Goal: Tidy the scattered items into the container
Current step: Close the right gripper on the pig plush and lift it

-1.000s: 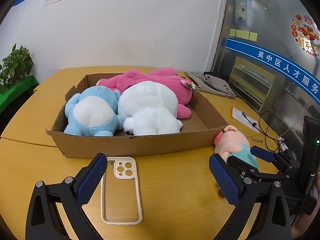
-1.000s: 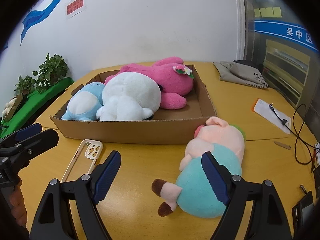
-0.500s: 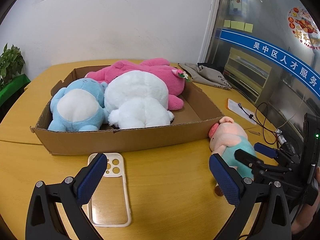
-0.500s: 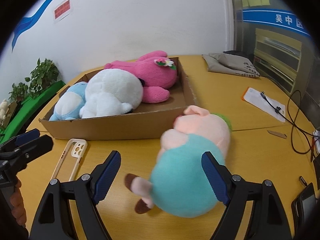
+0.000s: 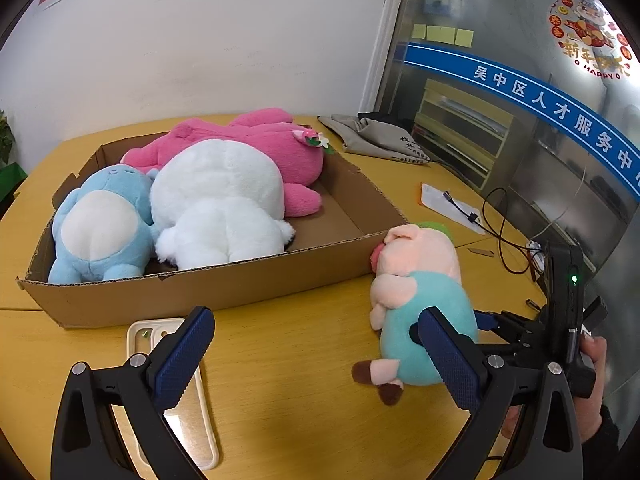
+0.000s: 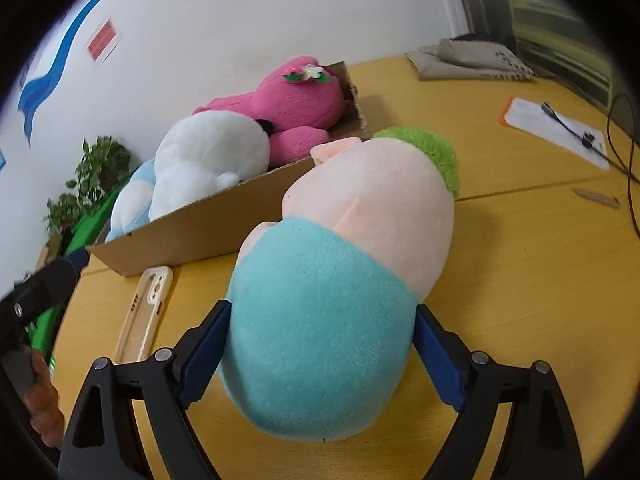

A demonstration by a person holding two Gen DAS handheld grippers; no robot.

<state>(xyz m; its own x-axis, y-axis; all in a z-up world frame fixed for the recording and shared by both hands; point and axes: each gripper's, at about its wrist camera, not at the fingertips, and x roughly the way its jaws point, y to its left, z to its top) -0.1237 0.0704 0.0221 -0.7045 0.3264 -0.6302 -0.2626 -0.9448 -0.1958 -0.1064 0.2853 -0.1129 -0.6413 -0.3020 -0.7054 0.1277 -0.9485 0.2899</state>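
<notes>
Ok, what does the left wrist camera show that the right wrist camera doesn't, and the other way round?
Only the left wrist view shows the pig's brown-tipped feet, the blue plush's whole back and the open left gripper.

Only the right wrist view shows the right gripper with both blue pads against the pig's teal body, plus the leafy green plant.

Both show the pink pig plush in teal, the cardboard box, the white plush, the pink plush and the cream phone case.

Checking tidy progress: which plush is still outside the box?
The pig plush in the teal shirt, lying on the table between the right gripper fingers. The blue, white and pink plushes lie inside the cardboard box.
</notes>
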